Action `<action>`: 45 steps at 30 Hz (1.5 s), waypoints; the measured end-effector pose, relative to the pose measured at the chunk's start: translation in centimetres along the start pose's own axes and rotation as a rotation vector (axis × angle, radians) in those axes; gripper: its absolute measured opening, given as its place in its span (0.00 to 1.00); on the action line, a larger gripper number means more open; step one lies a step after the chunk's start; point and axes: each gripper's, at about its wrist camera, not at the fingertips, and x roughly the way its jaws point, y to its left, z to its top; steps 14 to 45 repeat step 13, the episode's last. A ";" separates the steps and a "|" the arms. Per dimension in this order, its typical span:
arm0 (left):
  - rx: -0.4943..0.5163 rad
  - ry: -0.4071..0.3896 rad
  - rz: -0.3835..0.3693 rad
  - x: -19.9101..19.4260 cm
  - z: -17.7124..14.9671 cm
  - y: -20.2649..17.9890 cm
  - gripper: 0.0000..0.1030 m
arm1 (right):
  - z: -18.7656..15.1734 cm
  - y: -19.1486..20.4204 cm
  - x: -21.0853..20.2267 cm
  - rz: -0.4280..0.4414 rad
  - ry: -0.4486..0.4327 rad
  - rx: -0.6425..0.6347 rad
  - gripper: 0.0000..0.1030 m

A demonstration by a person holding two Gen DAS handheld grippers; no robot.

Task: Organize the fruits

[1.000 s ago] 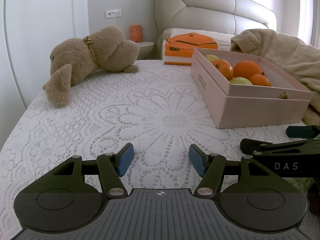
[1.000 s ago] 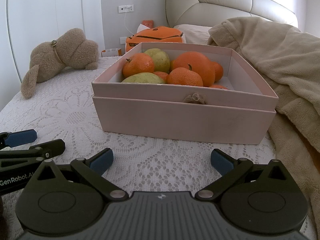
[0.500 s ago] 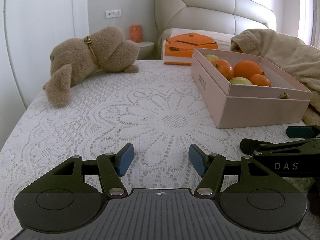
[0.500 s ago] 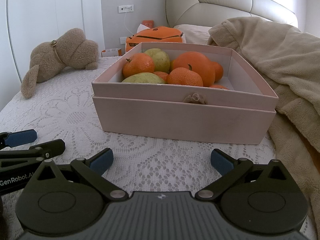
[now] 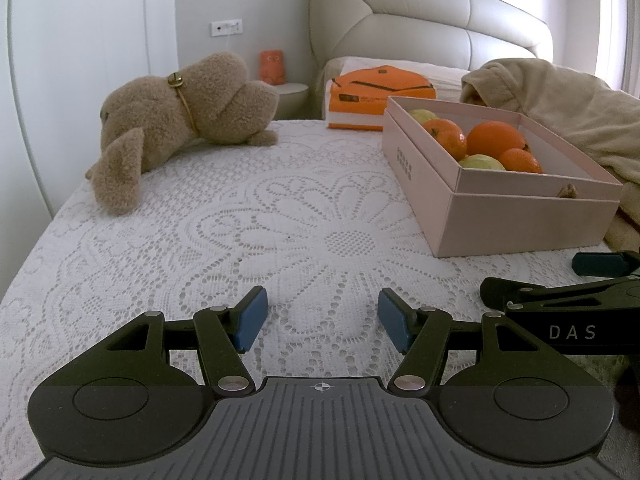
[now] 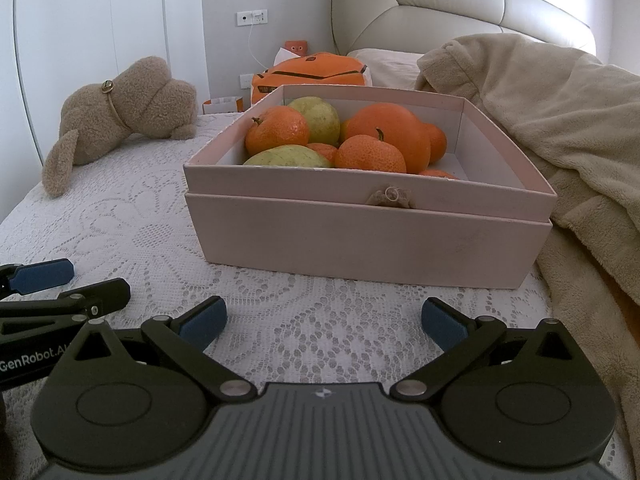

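Observation:
A pink box point(image 6: 368, 240) point(image 5: 520, 216) sits on the white lace bedspread, holding several oranges point(image 6: 396, 132) point(image 5: 496, 140) and green pears point(image 6: 316, 118) point(image 5: 480, 162). My right gripper point(image 6: 324, 320) is open, low over the lace just in front of the box, nothing between its fingers. My left gripper point(image 5: 322, 318) is also open and empty, over the bare lace left of the box. Each gripper's side shows at the edge of the other's view.
A brown plush toy point(image 5: 180, 112) point(image 6: 116, 116) lies at the far left of the bed. An orange case point(image 5: 380, 96) point(image 6: 312, 72) rests behind the box by the headboard. A beige fleece blanket point(image 6: 560, 128) point(image 5: 560, 104) is heaped against the box's right side.

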 end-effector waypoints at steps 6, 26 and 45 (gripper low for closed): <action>-0.001 0.000 -0.001 0.0 0.0 0.1 0.65 | 0.0 0.0 0.0 0.000 0.000 0.000 1.00; 0.001 -0.001 -0.004 0.0 0.0 0.0 0.65 | 0.0 0.0 0.0 0.000 0.000 0.000 1.00; 0.001 -0.001 -0.004 0.0 0.0 0.0 0.65 | 0.0 0.0 0.0 0.000 0.000 0.000 1.00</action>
